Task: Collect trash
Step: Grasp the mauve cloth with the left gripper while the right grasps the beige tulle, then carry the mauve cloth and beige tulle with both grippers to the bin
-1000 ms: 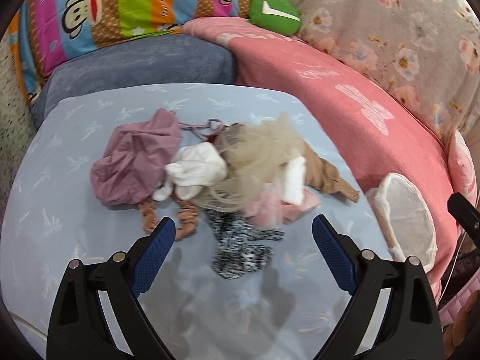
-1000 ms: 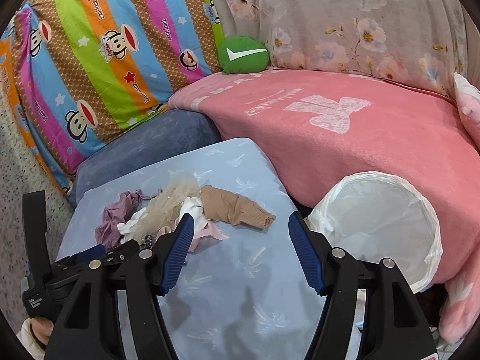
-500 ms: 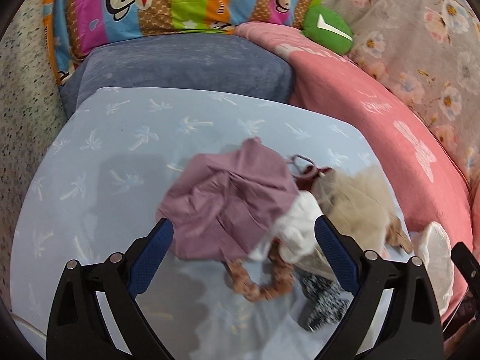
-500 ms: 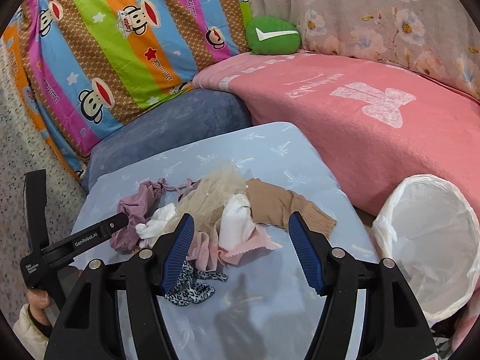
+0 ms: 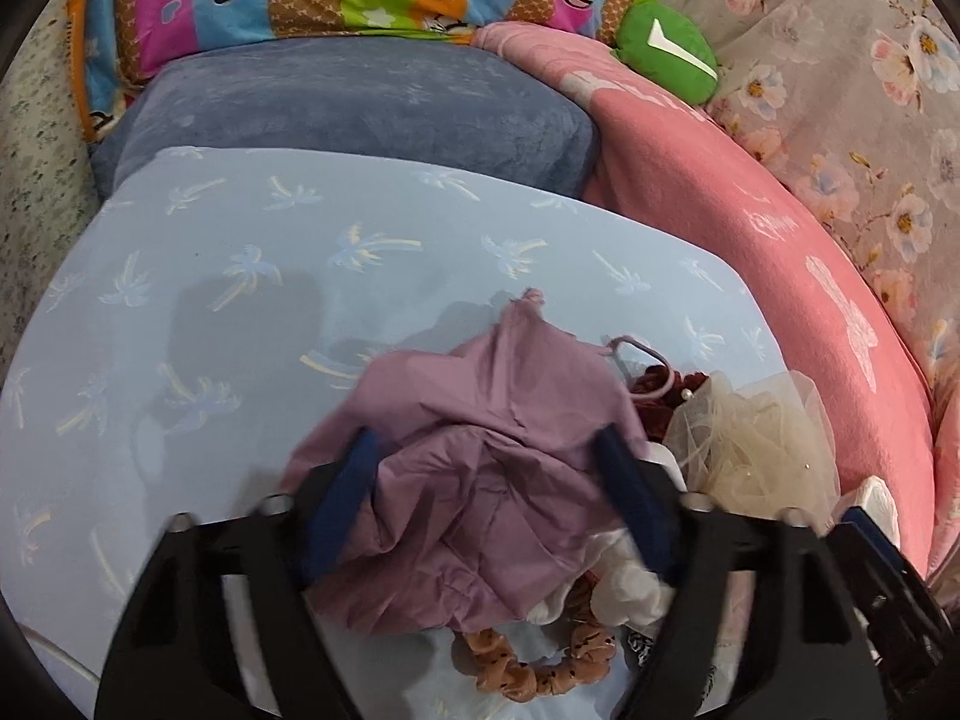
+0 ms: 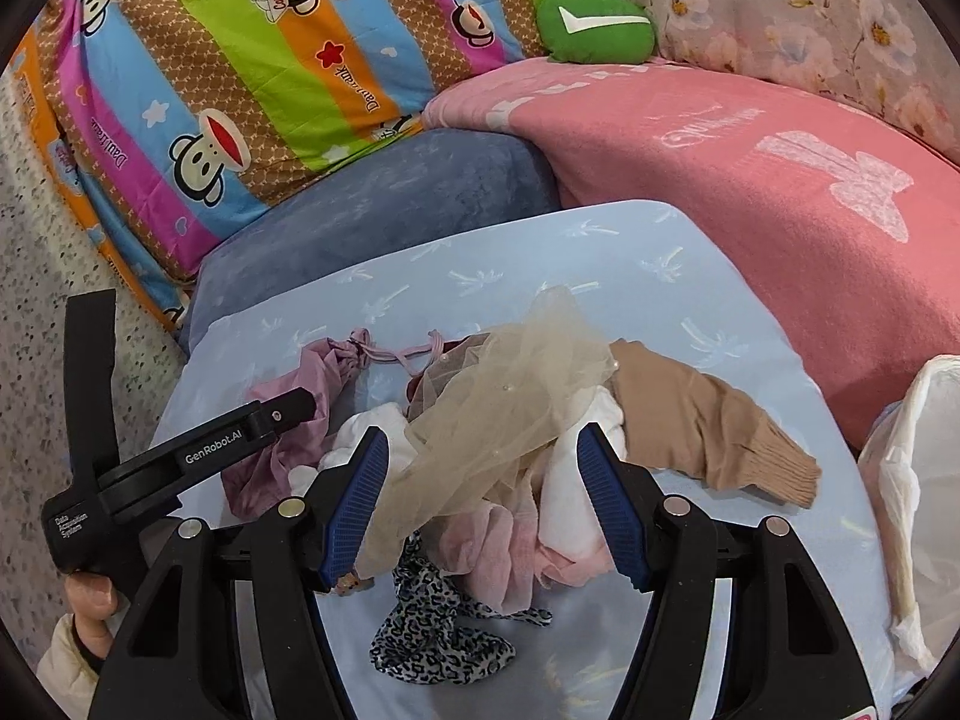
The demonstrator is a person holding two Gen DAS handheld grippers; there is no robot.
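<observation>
Since 0.5 s ago the left gripper (image 5: pixel 489 480) is brought down onto the mauve cloth (image 5: pixel 480 462); its blue pads are pressed into the folds on both sides, jaws still spread w/ the cloth bunched between them, not yet pinched. Just beside its right finger a white sock (image 5: pixel 624 594) and cream tulle (image 5: pixel 750 438) are seen, w/ a tan scrunchie (image 5: pixel 534 669) poking out beneath the cloth. R gripper (image 6: pixel 483 498) is held wide open over the same pile, tulle (image 6: pixel 510 408) lying between its fingers; pink fabric (image 6: pixel 510 546) and a leopard-print piece (image 6: pixel 438 642) sit under it, a tan stocking (image 6: pixel 708 426) to its right. All rests on the light-blue table (image 6: pixel 690 300). White trash bag (image 6: pixel 912 480) is seen at the right edge, pink blanket (image 6: pixel 750 168) behind.
</observation>
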